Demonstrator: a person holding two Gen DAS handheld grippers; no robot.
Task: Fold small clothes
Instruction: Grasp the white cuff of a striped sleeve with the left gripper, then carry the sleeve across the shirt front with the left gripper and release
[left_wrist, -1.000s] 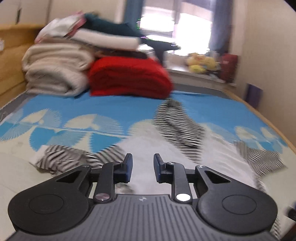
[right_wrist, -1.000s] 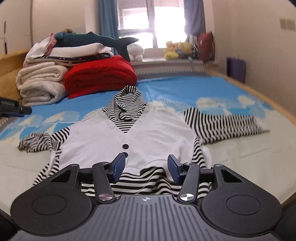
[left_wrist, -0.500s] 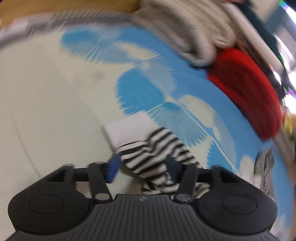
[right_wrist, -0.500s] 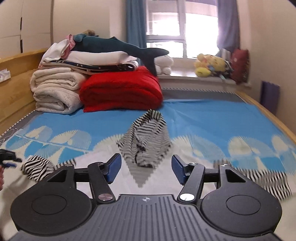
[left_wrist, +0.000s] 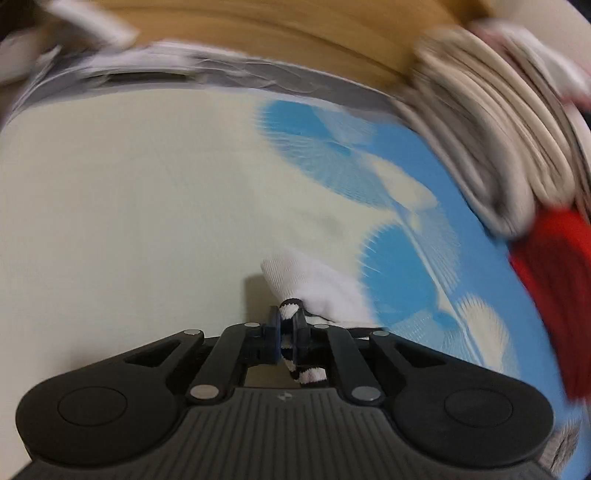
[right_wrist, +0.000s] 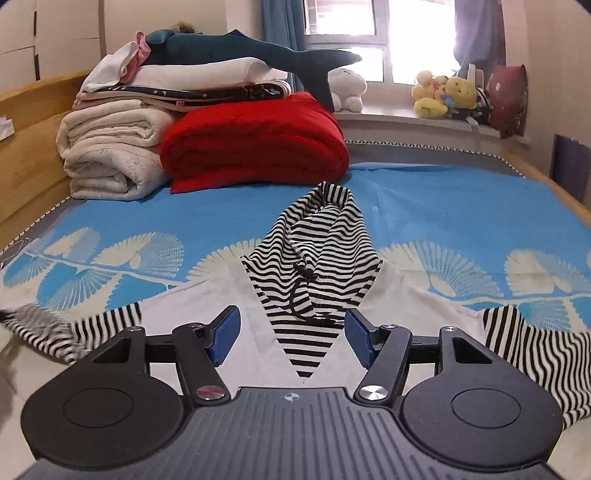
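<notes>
Left wrist view: the left gripper (left_wrist: 284, 334) is closing, pinching the striped sleeve (left_wrist: 295, 314) at lower centre. The right gripper (right_wrist: 291, 334) gapes empty over the top (right_wrist: 314, 258), flat mid-frame on the bed (right_wrist: 443, 199). Folding seems barely begun.

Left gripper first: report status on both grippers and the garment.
Left gripper closing on the striped sleeve at its cuff. Right gripper open over the hoodie, nothing held. Nothing in the way.
</notes>
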